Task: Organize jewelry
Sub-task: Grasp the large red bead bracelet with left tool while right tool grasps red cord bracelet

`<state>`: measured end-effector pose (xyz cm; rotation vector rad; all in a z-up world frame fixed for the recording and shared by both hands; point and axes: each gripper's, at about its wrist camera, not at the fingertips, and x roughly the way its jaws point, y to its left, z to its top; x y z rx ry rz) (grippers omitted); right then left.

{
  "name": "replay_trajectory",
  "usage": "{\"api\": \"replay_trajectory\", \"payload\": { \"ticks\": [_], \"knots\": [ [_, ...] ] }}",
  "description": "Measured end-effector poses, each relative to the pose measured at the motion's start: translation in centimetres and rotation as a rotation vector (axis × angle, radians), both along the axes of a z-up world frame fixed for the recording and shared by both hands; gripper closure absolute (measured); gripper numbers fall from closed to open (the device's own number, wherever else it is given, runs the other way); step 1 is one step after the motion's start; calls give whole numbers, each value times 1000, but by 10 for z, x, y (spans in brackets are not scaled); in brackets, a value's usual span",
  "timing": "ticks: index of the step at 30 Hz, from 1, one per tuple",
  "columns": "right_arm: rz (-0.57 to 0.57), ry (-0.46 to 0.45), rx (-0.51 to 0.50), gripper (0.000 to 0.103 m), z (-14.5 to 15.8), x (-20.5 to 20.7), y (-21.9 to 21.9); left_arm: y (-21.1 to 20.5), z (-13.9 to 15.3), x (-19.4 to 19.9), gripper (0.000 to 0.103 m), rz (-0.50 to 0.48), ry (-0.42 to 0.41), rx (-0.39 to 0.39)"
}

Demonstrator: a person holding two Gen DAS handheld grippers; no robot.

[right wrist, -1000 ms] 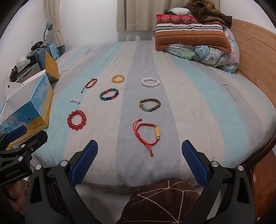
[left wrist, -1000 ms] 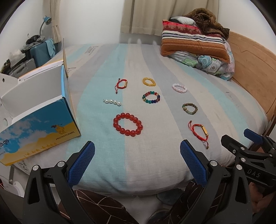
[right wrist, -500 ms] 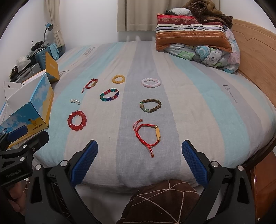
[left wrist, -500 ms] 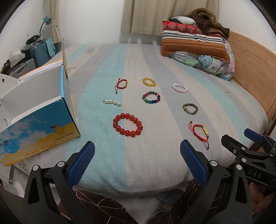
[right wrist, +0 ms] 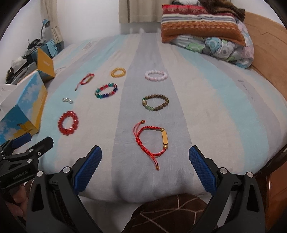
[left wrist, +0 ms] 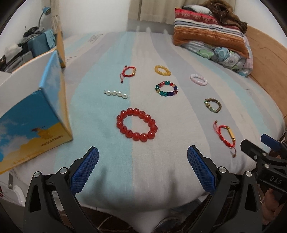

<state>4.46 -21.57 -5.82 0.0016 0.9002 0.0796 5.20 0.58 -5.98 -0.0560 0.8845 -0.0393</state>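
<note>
Lying apart on the striped blue-and-grey bed sheet were recorded: large red bead bracelet, pearl strand, multicoloured glass bead bracelet, red cord bracelet with gold tube. Left gripper and right gripper were held spread wide, empty, near the bed edge.

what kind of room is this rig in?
Almost certainly a home bedroom. The jewelry lies on a bed with a striped sheet, a pillow and folded bedding sit stacked at the wooden headboard, and curtains hang behind. Bags and clutter fill the left corner.
</note>
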Motion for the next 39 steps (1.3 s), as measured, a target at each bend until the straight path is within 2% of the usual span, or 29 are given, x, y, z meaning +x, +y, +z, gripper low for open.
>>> {"api": "replay_trajectory", "payload": {
  "ticks": [10,13,17,22,24,27,30,34,36,39],
  "knots": [
    [-14,105,24,9,-48,44,-10,-5,-40,53,6,3,44,13],
    [-13,138,35,14,-58,53,-11,-3,-50,63,6,11,60,12],
    [-9,137,18,14,-65,56,-7,-10,-57,72,6,-2,54,78],
    [-9,124,18,20,-67,57,-7,-6,-62,77,6,10,64,47],
    [-6,118,16,26,-67,58,-6,-6,-63,76,7,5,63,51],
    [5,107,13,36,-65,56,-4,-3,-61,75,13,0,61,39],
    [29,96,7,51,-63,53,1,0,-60,71,22,-5,56,32],
    [54,86,-8,62,-62,51,6,7,-59,66,36,-1,52,19],
    [62,82,-10,71,-61,50,8,8,-58,65,42,0,52,18],
    [62,78,-5,80,-60,49,7,8,-57,62,58,-3,45,27]
  ]
}}
